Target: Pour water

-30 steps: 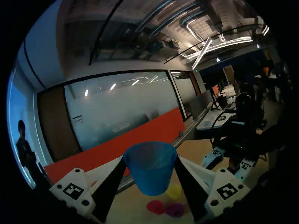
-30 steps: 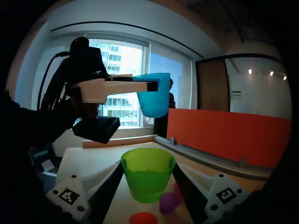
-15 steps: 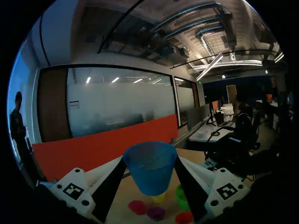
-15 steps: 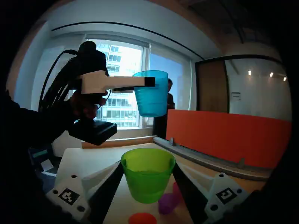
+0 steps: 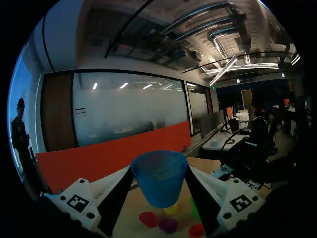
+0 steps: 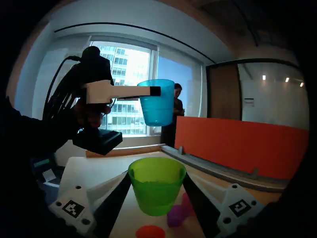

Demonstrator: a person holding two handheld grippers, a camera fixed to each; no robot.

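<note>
left gripper (image 5: 158,171), clamped on the blue cup (image 5: 159,188), has levelled it upright; right gripper (image 6: 157,176) grips the green cup (image 6: 157,194); pour looks finished.

There are two hand-held grippers, the left hand-held gripper (image 5: 158,170) and the right hand-held gripper (image 6: 157,174). Large cups number two, one to each: one blue cup (image 5: 159,182) and one green cup (image 6: 157,184). Below the blue cup in the left gripper view, four small cups stand on the one bench (image 5: 130,210): one pink cup (image 5: 148,219), one purple cup (image 5: 168,225), one yellow cup (image 5: 171,209) and one red cup (image 5: 196,230). One person (image 6: 176,99) stands just beside the blue cup in the right gripper view.
</note>
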